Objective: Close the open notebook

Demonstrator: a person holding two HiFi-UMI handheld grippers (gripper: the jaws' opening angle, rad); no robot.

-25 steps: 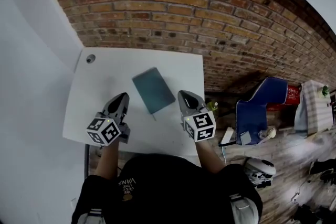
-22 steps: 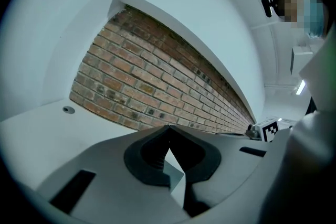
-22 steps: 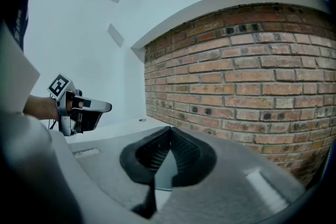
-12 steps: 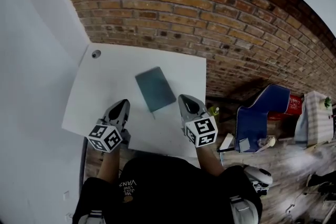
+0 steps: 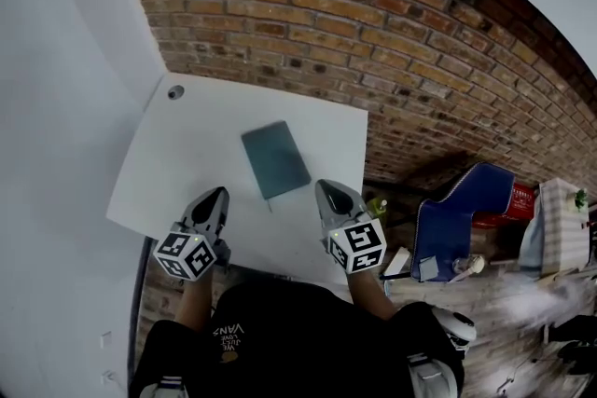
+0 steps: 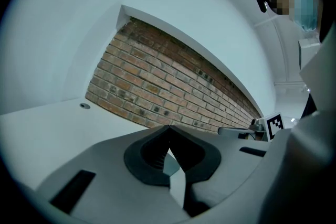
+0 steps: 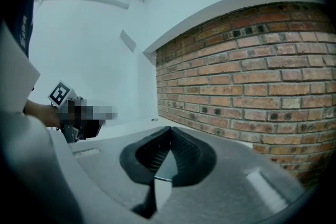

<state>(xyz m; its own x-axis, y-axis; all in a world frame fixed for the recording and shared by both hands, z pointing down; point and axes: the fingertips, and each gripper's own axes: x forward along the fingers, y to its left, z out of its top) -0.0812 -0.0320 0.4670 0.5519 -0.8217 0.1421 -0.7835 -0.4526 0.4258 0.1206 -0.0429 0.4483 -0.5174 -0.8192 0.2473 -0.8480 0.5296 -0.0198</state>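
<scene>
The notebook point(image 5: 275, 159) is already shut, teal-grey cover up, lying flat and slightly skewed mid-table, closer to the right edge.

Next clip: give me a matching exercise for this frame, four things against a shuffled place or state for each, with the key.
1 notebook
2 left gripper
3 brick wall
4 round hole

A far left corner of the table
B closed, lying mid-table
C beyond the table's far edge
D shut and empty, over the table's near side

Pairs: 1-B, 2-D, 3-C, 4-A
</scene>
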